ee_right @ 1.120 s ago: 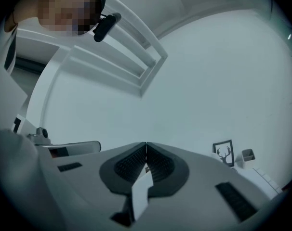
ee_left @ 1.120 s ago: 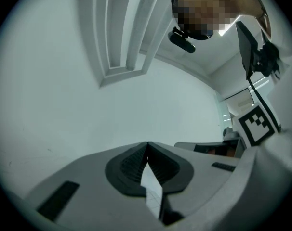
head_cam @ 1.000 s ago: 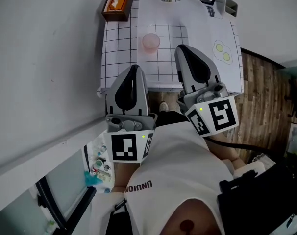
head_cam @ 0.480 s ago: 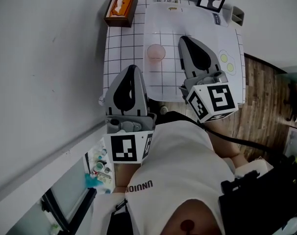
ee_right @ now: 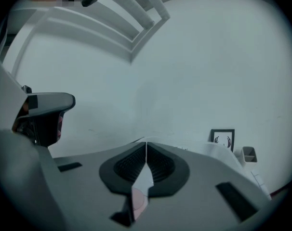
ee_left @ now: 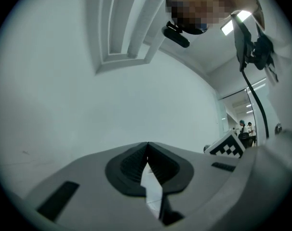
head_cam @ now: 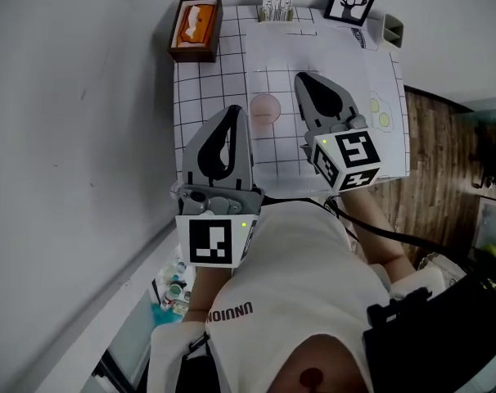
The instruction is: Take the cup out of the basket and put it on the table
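Tissue box [head_cam: 195, 29] sits at the far left corner of the table [head_cam: 207, 80]. The left gripper [head_cam: 232, 119] has its jaws pressed together and holds nothing. The cup [head_cam: 265, 109] stands upright on the table; no basket is in view. The right gripper [head_cam: 307, 87] is likewise closed and empty. Both grippers have come forward to flank the cup since a second ago. Placement looks done.

Pale pink cup [head_cam: 265, 108] stands upright on the grid-patterned table [head_cam: 207, 88]
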`<state>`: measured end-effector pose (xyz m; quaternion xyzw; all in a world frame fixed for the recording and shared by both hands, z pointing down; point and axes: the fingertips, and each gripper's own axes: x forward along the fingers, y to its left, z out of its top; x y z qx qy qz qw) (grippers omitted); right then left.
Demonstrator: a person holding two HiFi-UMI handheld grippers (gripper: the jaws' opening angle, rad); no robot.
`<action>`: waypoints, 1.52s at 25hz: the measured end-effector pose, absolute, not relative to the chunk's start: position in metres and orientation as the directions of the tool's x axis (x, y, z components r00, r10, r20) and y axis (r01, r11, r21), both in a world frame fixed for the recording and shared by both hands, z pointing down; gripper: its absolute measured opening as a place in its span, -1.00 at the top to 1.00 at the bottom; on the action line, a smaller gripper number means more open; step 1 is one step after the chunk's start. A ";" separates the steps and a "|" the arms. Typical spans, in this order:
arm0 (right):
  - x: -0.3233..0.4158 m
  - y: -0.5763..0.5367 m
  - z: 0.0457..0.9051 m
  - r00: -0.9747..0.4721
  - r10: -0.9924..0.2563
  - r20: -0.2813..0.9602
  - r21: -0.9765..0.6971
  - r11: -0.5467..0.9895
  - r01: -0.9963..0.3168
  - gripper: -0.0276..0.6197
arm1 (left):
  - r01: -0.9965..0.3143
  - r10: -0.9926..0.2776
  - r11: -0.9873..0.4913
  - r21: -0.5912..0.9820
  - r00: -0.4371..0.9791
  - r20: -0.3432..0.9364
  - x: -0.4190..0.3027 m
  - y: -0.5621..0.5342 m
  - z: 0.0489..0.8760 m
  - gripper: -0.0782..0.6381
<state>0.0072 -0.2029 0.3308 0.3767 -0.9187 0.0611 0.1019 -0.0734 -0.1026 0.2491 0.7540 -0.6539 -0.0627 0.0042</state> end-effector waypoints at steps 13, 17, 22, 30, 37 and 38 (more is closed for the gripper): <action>0.001 -0.220 0.382 -0.651 -0.653 0.387 -0.073 0.683 -0.727 0.84 | -0.963 -0.971 -0.238 0.123 0.233 -0.054 -0.079 -0.124 0.263 0.74; -0.007 -0.218 0.397 -0.662 -0.613 0.431 -0.088 0.702 -0.707 0.84 | -0.964 -0.971 -0.238 0.122 0.234 -0.043 -0.083 -0.127 0.267 0.74; -0.015 -0.215 0.415 -0.665 -0.566 0.488 -0.101 0.720 -0.687 0.67 | -0.963 -0.973 -0.231 0.136 0.228 -0.038 -0.089 -0.131 0.270 0.74; -0.015 -0.213 0.444 -0.631 -0.529 0.568 -0.097 0.718 -0.689 0.64 | -0.960 -0.971 -0.241 0.146 0.239 -0.033 -0.091 -0.136 0.275 0.74; -0.017 -0.211 0.457 -0.611 -0.504 0.611 -0.076 0.730 -0.679 0.63 | -0.958 -0.972 -0.233 0.164 0.229 -0.041 -0.093 -0.139 0.277 0.74; -0.018 -0.211 0.459 -0.608 -0.498 0.618 -0.073 0.734 -0.675 0.62 | -0.958 -0.972 -0.233 0.165 0.230 -0.042 -0.093 -0.139 0.277 0.74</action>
